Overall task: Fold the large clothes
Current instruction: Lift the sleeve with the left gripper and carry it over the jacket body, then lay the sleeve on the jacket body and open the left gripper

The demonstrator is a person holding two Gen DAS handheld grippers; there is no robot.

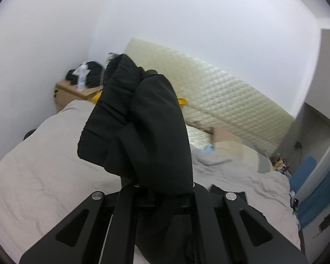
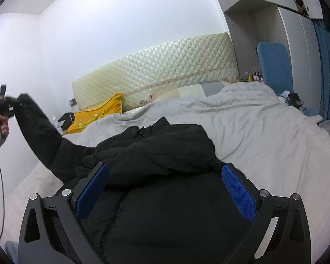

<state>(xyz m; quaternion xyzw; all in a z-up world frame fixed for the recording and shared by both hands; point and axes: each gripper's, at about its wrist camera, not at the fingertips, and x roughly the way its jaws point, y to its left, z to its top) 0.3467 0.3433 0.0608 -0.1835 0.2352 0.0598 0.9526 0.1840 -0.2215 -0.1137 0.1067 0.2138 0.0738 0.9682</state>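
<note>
Lay spread across the grey-covered bed (image 2: pixel 264 136), body bunched in puffy folds at centre: a large black padded jacket (image 2: pixel 165 154), matte, quilted, with a zip running down the front. One sleeve (image 2: pixel 39 132) stretched up and out toward 9 o'clock, lifted clear of the bed. Was clenched on that sleeve's cuff, the left claw (image 2: pixel 4 105), gripped by a hand (image 2: pixel 0 127) at the frame's edge. Seen from the left wrist, bulged thick and dark over the left claw's fingers, hiding the tips. Hovered low over the jacket's lower half, the right claw (image 2: pixel 165 184), released, blue pads (image 2: pixel 239 195) wide apart with black fabric between and below them; contact with the cloth could not be told. Rested at 10 o'clock near the cream quilted headboard (image 2: pixel 156 70): a yellow pillow (image 2: pixel 96 114).
</note>
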